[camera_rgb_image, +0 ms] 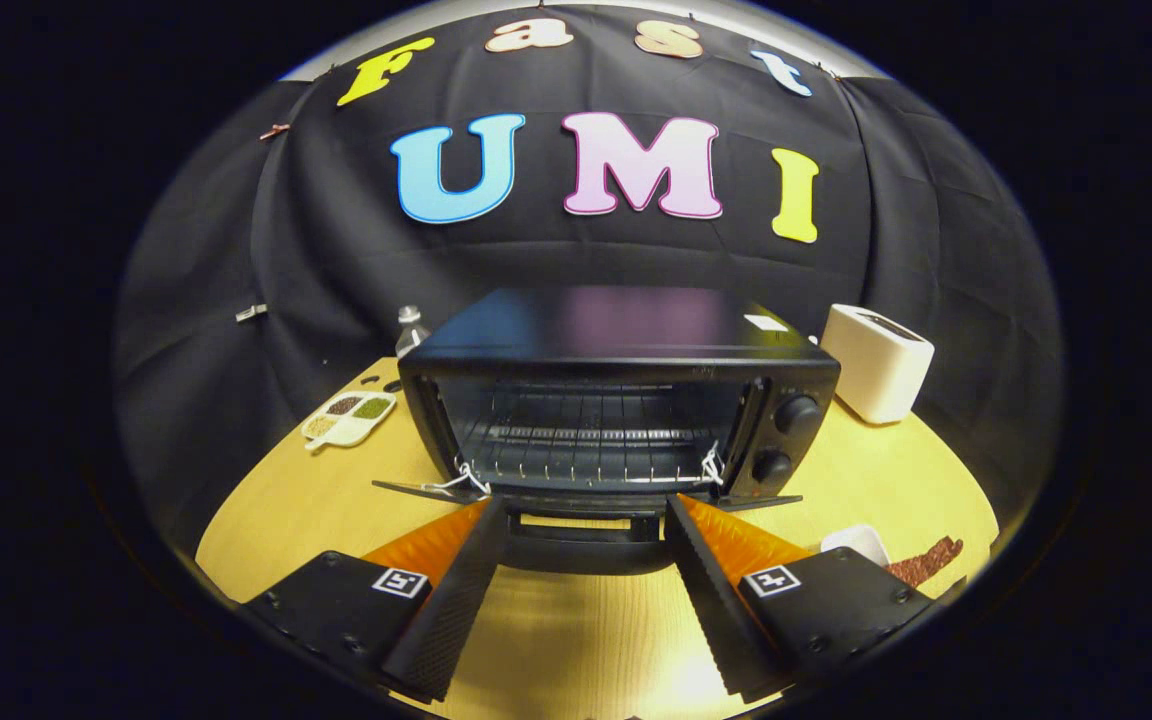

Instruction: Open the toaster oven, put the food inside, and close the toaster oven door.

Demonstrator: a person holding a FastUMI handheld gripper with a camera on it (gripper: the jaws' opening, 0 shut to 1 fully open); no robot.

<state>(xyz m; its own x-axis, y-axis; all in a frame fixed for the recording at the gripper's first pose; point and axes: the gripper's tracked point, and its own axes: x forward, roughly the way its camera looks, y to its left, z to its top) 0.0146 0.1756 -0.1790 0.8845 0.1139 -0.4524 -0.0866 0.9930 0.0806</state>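
Black toaster oven [626, 400] stands with its door [586, 525] dropped open; the gripper [586, 510] spreads its jaws wide, empty; loading food and closing remain.

A single fisheye camera rides on the gripper [584, 505], looking forward along its two spread fingers, which enter from 7 and 5 o'clock; it sits slightly above the wooden table [576, 630], angled gently downward; it faces straight into the open toaster oven [616, 400] at 12 o'clock, close ahead of the fingertips; a white toaster [878, 362] lies at 2 o'clock, a divided dish [349, 416] at 10 o'clock.
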